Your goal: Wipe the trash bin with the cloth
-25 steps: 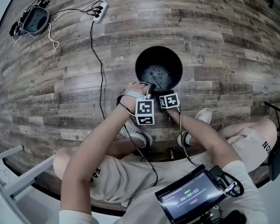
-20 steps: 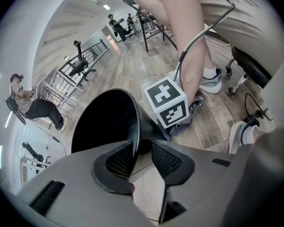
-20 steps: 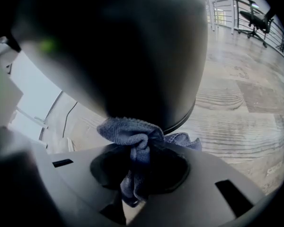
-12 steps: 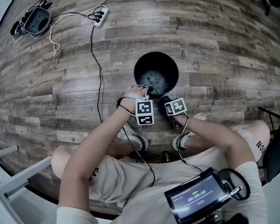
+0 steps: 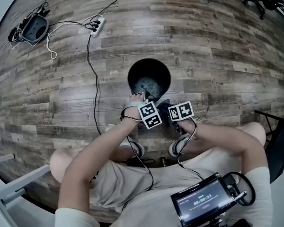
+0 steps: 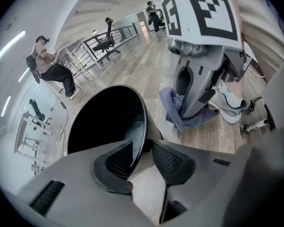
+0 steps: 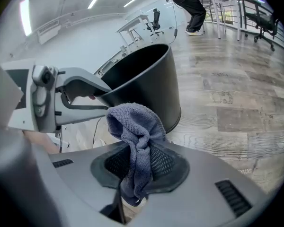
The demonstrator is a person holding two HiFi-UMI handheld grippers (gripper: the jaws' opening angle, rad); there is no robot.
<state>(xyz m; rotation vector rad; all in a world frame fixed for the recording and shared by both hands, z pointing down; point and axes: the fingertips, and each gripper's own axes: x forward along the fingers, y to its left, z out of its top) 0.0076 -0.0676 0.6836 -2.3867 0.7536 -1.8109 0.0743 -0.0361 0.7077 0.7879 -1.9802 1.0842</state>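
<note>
The round black trash bin stands upright on the wood floor. My left gripper is at its near rim. In the left gripper view that gripper is shut on the bin's rim, with one pad inside the wall and one outside. The blue-grey cloth is bunched between the jaws of my right gripper, which is shut on it. In the head view the right gripper holds the cloth against the outside of the bin's near right wall.
A power strip and its cable lie left of the bin, with a dark device at far left. The person's shoes sit just behind the grippers. Office chairs and a seated person are farther off.
The right gripper with the cloth has shifted rightward round the bin's near outer wall. The left gripper has stayed clamped on the rim. The head view has moved back a little.
</note>
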